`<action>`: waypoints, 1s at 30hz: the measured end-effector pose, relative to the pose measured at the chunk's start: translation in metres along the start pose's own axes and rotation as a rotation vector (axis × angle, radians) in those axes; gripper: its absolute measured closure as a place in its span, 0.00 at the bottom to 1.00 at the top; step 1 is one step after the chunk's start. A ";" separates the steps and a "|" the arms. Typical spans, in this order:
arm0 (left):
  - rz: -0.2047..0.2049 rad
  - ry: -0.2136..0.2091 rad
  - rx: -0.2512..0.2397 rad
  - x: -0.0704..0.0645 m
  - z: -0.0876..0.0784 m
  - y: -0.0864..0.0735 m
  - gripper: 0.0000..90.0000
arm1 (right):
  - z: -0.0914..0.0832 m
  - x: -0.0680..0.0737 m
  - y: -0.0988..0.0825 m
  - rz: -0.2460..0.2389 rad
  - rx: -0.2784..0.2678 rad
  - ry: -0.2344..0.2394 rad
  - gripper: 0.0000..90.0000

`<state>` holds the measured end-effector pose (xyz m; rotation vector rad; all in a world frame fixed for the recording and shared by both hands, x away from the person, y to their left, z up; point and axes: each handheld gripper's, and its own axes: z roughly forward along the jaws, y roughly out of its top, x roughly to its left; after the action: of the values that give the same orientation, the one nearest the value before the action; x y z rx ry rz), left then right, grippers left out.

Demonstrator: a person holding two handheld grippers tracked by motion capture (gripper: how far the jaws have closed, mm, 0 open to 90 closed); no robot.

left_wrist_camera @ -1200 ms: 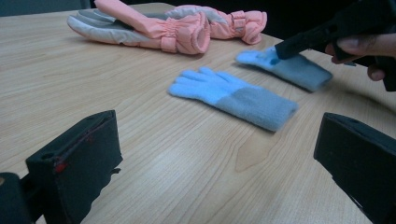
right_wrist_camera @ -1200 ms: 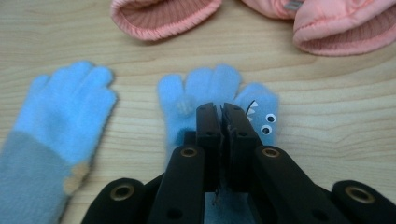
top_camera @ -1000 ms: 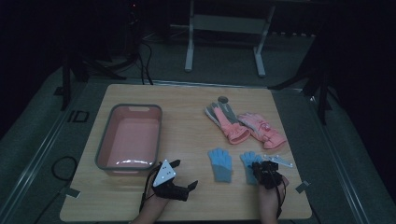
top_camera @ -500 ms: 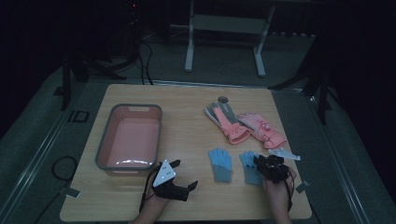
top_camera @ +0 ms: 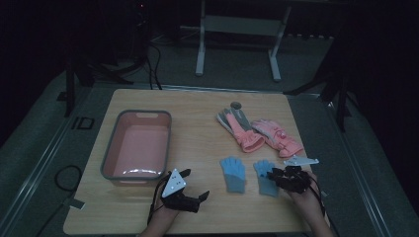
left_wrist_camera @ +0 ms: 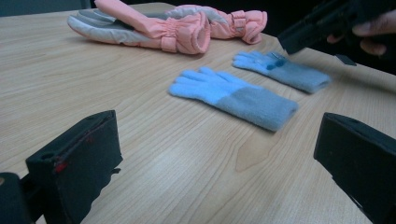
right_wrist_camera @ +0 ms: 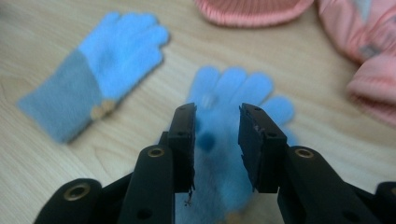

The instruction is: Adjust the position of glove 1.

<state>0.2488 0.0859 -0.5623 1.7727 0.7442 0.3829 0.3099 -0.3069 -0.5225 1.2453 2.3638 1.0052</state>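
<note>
Two blue knit gloves lie flat near the table's front edge, the left blue glove (top_camera: 233, 174) (left_wrist_camera: 233, 93) (right_wrist_camera: 100, 65) and the right blue glove (top_camera: 264, 181) (left_wrist_camera: 280, 70) (right_wrist_camera: 233, 93). My right gripper (top_camera: 272, 175) (right_wrist_camera: 217, 114) hovers just over the right blue glove's cuff. Its jaws have just been opening and stand apart, with nothing pinched between them. My left gripper (top_camera: 195, 183) (left_wrist_camera: 215, 130) rests on the table left of the gloves, jaws wide open and empty, pointing toward them. Two pink gloves (top_camera: 247, 129) (left_wrist_camera: 163, 28) lie farther back.
A pink basin (top_camera: 109, 158) with a grey rim stands on the left half of the table, close behind my left gripper. A small grey disc (top_camera: 236, 104) lies past the pink gloves. The table's front edge runs just under both hands.
My right gripper has drawn back slightly to the right and lifted off the right blue glove, its jaws parting. The left gripper has stayed put.
</note>
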 end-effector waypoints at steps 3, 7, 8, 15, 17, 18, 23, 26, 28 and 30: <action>-0.001 0.000 0.000 0.000 0.000 0.000 0.01 | 0.003 0.001 -0.006 0.000 0.009 0.007 0.72; -0.002 0.000 0.001 0.000 0.000 0.000 0.01 | 0.010 0.005 -0.011 -0.037 0.029 0.000 0.69; -0.003 0.001 0.000 0.000 0.000 0.000 0.01 | 0.012 0.006 -0.012 -0.042 0.031 -0.003 0.69; -0.003 0.000 0.000 0.000 0.000 0.000 0.01 | 0.018 0.004 -0.016 -0.029 0.026 0.003 0.82; -0.004 0.000 0.000 0.000 0.000 0.000 0.01 | 0.018 0.005 -0.017 -0.034 0.020 -0.020 0.88; -0.004 0.000 0.000 0.000 0.000 0.000 0.01 | 0.018 0.006 -0.017 -0.033 0.019 -0.025 0.90; -0.006 0.001 0.000 0.000 0.000 0.000 0.01 | 0.018 0.011 -0.017 -0.021 0.018 -0.057 0.94; -0.006 0.001 0.000 0.000 0.000 0.000 0.01 | 0.018 0.013 -0.017 -0.005 0.015 -0.075 0.95; -0.006 0.001 0.000 0.000 0.000 0.000 0.01 | 0.018 0.013 -0.017 0.000 0.013 -0.077 0.95; -0.008 0.001 0.000 0.001 0.000 0.000 0.01 | 0.015 0.012 -0.015 0.035 -0.005 -0.060 0.96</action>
<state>0.2493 0.0863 -0.5624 1.7692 0.7513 0.3786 0.3015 -0.2965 -0.5428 1.3015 2.3011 0.9698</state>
